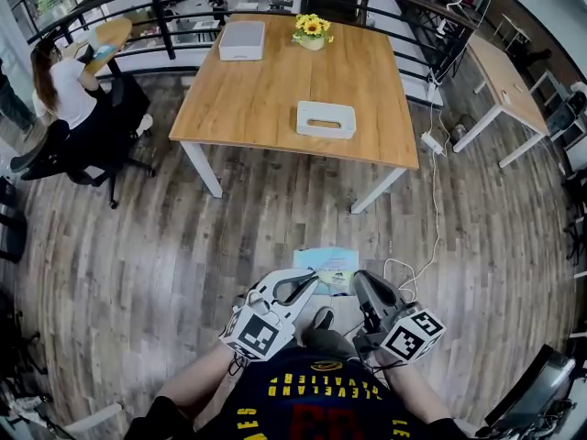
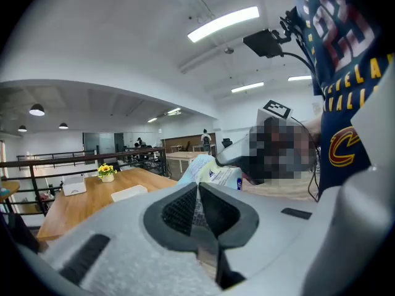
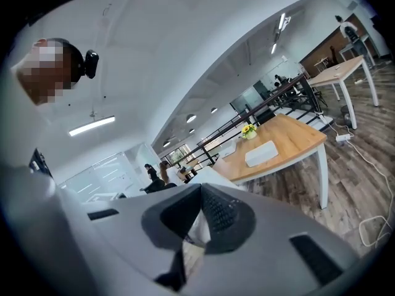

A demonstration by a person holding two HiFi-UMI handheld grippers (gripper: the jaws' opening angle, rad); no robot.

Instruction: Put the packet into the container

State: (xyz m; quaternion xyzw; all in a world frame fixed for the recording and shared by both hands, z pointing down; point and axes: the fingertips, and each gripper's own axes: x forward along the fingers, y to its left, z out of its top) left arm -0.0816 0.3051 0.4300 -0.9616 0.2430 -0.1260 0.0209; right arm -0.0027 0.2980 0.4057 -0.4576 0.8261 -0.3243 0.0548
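Holding a flat pale blue and yellow plastic packet (image 1: 327, 266) (image 2: 212, 171) (image 3: 196, 230) with both tools, the person stood on the grey-brown wood-plank floor (image 1: 183, 246), close in front of their own torso. The left gripper (image 1: 307, 283) (image 2: 197, 187), grey with a marker cube, had its jaws together, clamped on the packet's near left edge; the left gripper view showed a thin strip of printed film pinched between the ribbed pads. The right gripper (image 1: 359, 282) (image 3: 200, 193), dark with a marker cube, was also closed, jaws pressed on the packet's right edge, with pale film caught between the pads in the right gripper view. The packet hung in the air between the two tools, above the floor, roughly level.

The white rectangular plastic container (image 1: 326, 119) (image 2: 128, 193) (image 3: 260, 153) with a slot in its top sat on the light wooden table (image 1: 266, 99) near the front edge, well apart from the packet. Farther back on the table: a white lidded box (image 1: 242, 39) and a small pot of yellow sunflowers (image 1: 312, 29). A seated person (image 1: 64, 85) in a white top was at a desk at far left. A white cable (image 1: 435, 218) trailed across the floor right of the table.
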